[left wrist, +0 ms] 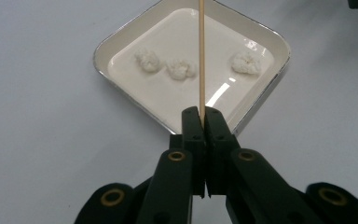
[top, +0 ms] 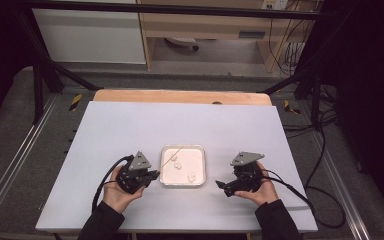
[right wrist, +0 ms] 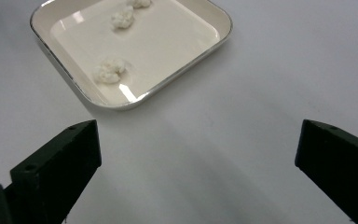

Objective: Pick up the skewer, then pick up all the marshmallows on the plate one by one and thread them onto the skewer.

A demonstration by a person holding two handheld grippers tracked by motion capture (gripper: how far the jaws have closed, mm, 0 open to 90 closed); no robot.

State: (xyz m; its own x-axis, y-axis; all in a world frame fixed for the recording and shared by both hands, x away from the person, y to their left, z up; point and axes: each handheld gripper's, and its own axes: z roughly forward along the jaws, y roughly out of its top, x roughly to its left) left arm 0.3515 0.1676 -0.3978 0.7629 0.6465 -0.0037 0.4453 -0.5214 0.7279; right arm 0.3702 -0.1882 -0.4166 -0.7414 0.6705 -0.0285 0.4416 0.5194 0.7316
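From the high view, a square white metal-rimmed tray (top: 198,181) sits on the pale counter (top: 130,130) between both tongs. The left gripper view shows the left tongs (left wrist: 203,116) clamped on a thin wooden skewer (left wrist: 201,56) that reaches over three white fluffy lumps (left wrist: 181,68) in the tray. In the right gripper view, the right tongs (right wrist: 198,154) stand wide apart, nothing between them, near the tray's corner.

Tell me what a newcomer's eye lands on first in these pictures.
First comes the white square tray near the front middle of the pale table, with three small white lumps in it. Next is the thin wooden skewer, clamped in the shut left gripper and reaching out over the tray. To the tray's right, the right gripper stands wide open with nothing between its jaws.
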